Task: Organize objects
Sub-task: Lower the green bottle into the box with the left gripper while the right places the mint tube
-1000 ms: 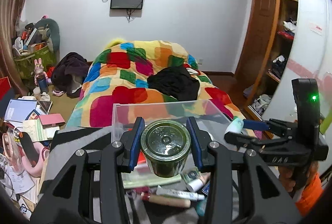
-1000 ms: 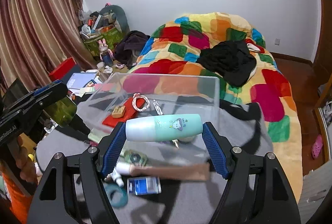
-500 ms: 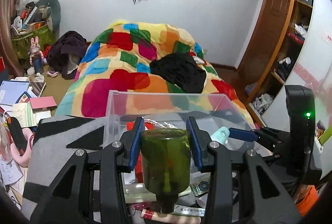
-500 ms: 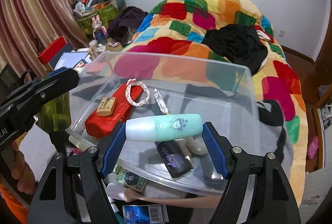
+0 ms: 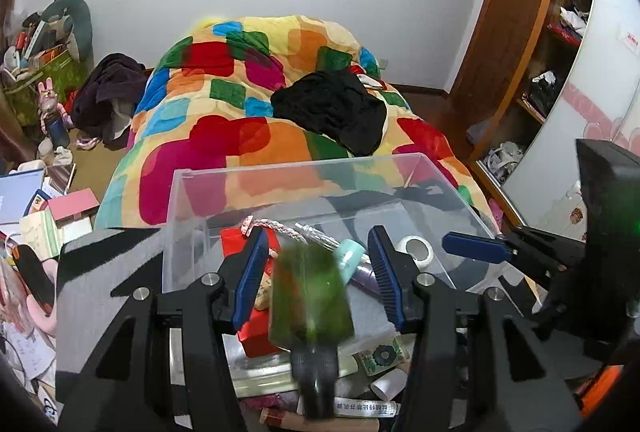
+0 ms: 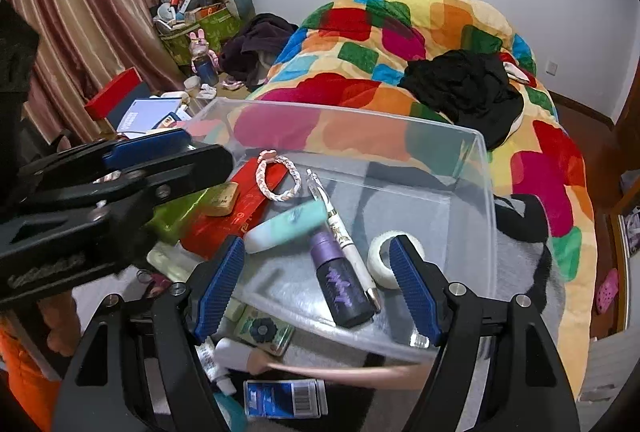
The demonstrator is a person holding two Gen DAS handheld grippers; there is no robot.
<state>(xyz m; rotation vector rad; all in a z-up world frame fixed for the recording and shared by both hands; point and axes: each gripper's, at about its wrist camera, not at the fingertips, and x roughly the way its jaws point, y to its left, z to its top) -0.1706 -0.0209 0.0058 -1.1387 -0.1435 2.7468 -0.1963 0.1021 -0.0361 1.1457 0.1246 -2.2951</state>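
A clear plastic bin [image 5: 188,216] [image 6: 486,167] sits on a grey cloth in front of me. My left gripper [image 5: 314,268] is open over its near left side, and a green glass bottle [image 5: 310,304] [image 6: 180,209], blurred, is between its parted fingers and apart from them. My right gripper [image 6: 316,280] is open over the bin. The mint-green tube [image 6: 286,226] [image 5: 349,256] lies in the bin beside a purple bottle [image 6: 340,282], a pen [image 6: 340,228], a tape roll [image 6: 390,258], a red case [image 6: 236,207] and a braided bracelet [image 6: 278,175].
Loose items lie on the cloth before the bin: a white tube [image 6: 234,352], a blue barcoded box [image 6: 286,398], a patterned packet [image 6: 262,330]. A bed with a colourful quilt [image 5: 256,103] stands behind. Clutter covers the floor at left [image 5: 36,207]. A wardrobe [image 5: 552,71] is at right.
Both grippers opened. The green bottle left the left gripper's hold and is dropping into the bin. The mint tube left the right gripper and now lies in the bin.
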